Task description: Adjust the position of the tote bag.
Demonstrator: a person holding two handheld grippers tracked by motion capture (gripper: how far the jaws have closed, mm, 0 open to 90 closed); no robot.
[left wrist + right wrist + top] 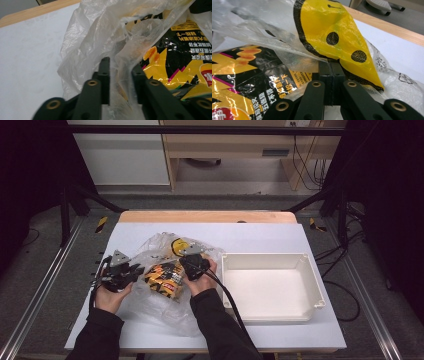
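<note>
White table (260,237): crumpled clear plastic bag (155,302) left of centre, white bin (312,287) at right.

A crumpled clear plastic bag (165,285) printed with a yellow smiley face (black outline and dots) lies on the white tabletop (280,237), just left of a white tray (272,287). Inside it sits a black-and-yellow snack packet (165,277) with orange chips pictured, lying flat, partly exposed at the bag's mouth.
</note>
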